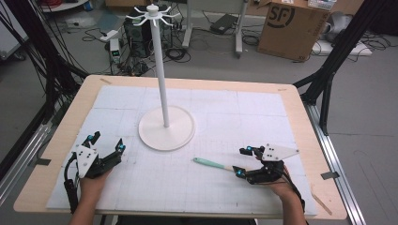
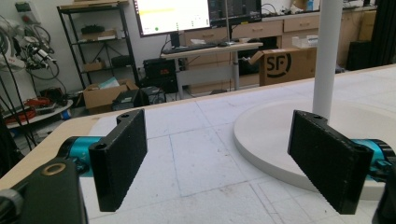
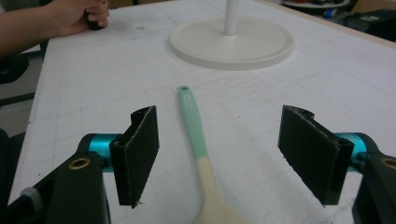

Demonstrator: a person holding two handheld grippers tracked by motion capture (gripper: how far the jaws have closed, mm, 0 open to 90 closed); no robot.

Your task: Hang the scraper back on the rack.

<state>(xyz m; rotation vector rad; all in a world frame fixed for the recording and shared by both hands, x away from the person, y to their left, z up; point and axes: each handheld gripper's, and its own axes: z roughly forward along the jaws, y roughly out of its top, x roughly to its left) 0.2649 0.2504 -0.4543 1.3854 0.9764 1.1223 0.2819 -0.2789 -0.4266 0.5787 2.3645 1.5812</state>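
High view: spoon [image 1: 213,164] lay flat on the table [image 1: 300,108], near the stand [image 1: 166,127], green handle toward its base. Right gripper [image 1: 247,162] straddled the pale end, fingers [image 3: 137,154] wide, not touching. Left gripper [image 1: 107,143] rested apart at the table's left, fingers wide, empty.
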